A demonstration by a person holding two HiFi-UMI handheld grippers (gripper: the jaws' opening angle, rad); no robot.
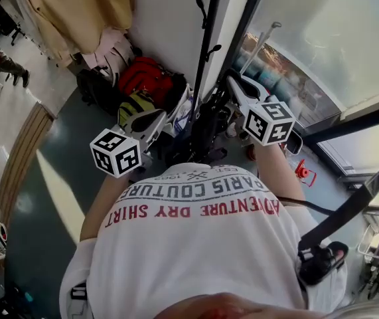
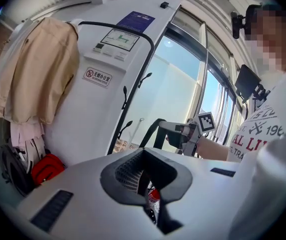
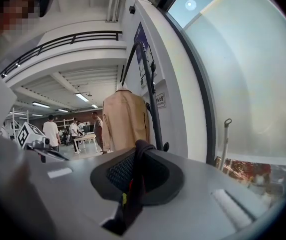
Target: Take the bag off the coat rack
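Note:
A black bag [image 1: 206, 128] hangs between my two grippers, in front of the black coat rack pole [image 1: 206, 38] with its hooks [image 2: 124, 95]. My left gripper [image 1: 162, 118] is shut on a black strap [image 2: 141, 180] of the bag, which runs down between its jaws. The right gripper [image 1: 234, 85] is shut on another dark strap [image 3: 135, 176] that loops up over its jaws. In the left gripper view the right gripper [image 2: 169, 129] holds that strap loop [image 2: 155, 134] beside the rack, apart from the hooks. The bag's body is mostly hidden in both gripper views.
A beige coat [image 2: 37, 74] hangs on the rack's far side. A red bag [image 1: 146, 75] and dark bags [image 1: 96, 88] lie at the foot of the white pillar [image 2: 97, 84]. Window glass [image 1: 322, 38] runs along the right. People [image 3: 50, 131] stand far off.

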